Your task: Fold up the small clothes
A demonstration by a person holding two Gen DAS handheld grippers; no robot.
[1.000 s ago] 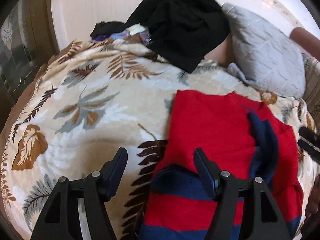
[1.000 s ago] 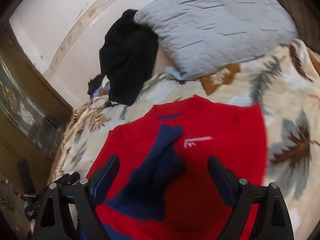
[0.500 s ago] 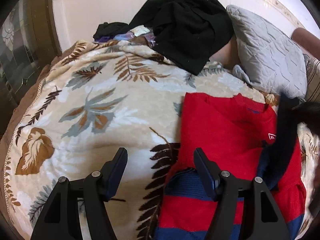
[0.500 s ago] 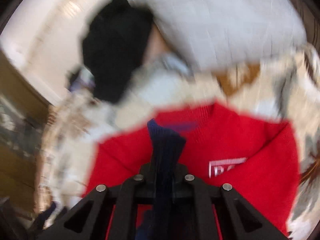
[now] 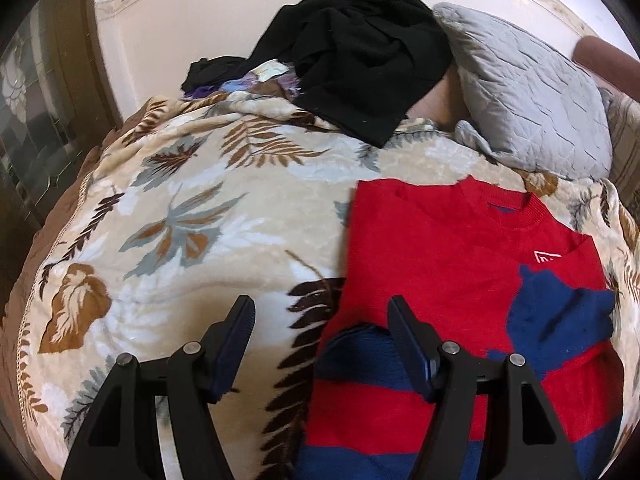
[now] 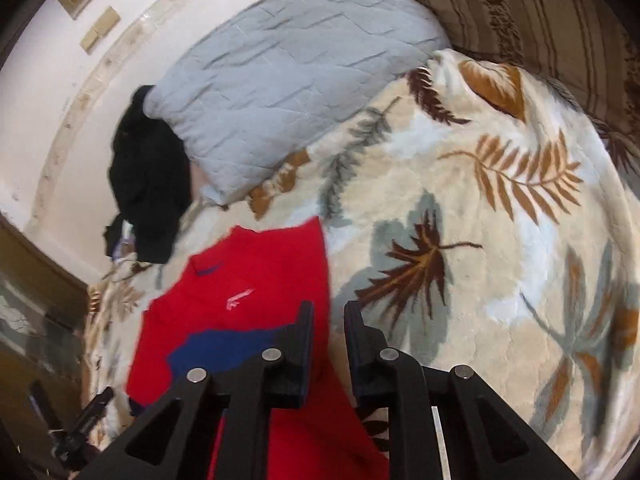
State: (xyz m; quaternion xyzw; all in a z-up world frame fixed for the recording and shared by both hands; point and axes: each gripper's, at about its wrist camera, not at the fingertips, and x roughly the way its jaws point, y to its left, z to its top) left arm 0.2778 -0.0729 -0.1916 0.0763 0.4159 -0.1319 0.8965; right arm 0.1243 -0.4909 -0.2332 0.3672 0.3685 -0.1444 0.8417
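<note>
Released since the earlier frame, the navy sleeve (image 5: 560, 320) now lies flat across the sweater's right side. Largest, the leaf-print blanket (image 5: 192, 232) carries the red sweater (image 5: 432, 248); a small white triangular logo (image 5: 547, 257), unreadable, marks its chest. Left gripper (image 5: 320, 320) gapes wide at the sweater's near left edge; right gripper (image 6: 328, 320) is slightly parted, empty.

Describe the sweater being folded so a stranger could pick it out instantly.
On the leaf-patterned blanket covering the bed, look below the grey pillow. The sweater lies flat there: bright red with navy stripes, cuffs and a small white chest logo, unlike the crumpled black clothes by the wall.
</note>
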